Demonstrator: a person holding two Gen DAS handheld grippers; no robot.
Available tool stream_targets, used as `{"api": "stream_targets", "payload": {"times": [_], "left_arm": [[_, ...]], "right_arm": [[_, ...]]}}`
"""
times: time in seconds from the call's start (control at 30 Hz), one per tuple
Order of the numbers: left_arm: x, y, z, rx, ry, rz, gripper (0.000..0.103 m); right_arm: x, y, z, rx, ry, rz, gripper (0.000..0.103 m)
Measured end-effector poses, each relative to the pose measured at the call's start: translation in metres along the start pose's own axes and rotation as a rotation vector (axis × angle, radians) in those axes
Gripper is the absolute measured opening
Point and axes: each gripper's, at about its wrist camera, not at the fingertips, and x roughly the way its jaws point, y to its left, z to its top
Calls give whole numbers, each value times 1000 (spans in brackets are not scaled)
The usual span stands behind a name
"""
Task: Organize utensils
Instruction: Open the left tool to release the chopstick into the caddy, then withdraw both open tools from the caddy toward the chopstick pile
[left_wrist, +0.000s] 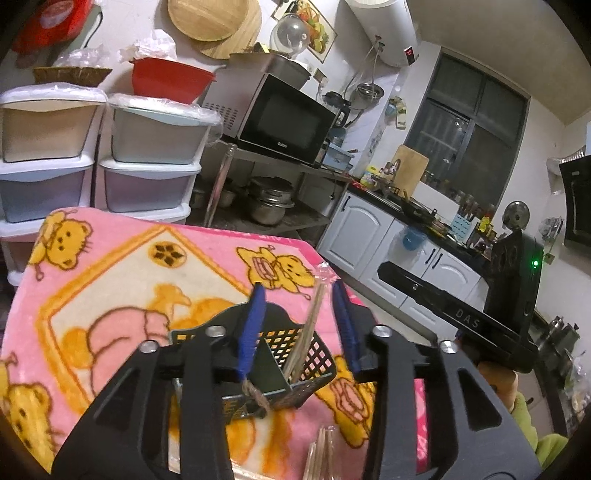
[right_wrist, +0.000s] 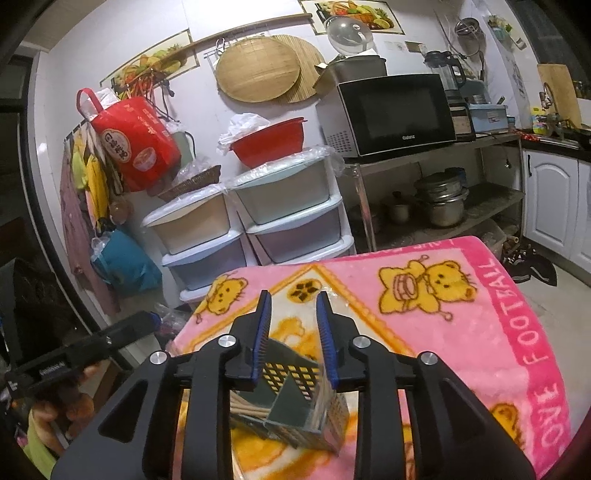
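Left hand-held gripper partly open around chopsticks in caddy; right hand-held gripper narrowly open, empty; best withdrawn straight, without tipping caddy.

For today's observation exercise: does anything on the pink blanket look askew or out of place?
Yes. The dark mesh utensil basket sits tilted on the pink cartoon-bear blanket, and wrapped wooden chopsticks lean crookedly out of it.
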Motion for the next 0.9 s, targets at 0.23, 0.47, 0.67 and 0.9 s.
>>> {"api": "stream_targets", "payload": {"times": [0.23,0.47,0.67,0.9], "left_arm": [[-13,6,-4,-7,-20,23,58],[-24,10,-9,-20,-36,45,75],[-32,11,-17,-32,-40,47,86],[-39,10,-27,-29,-43,52,92]], "right_arm": [[-6,-4,-11,-1,29,-13,36],[-14,-3,-23,-10,45,-15,42],[-20,3,-31,-30,54,-10,48],[-28,10,-42,-46,70,4,50]]}}
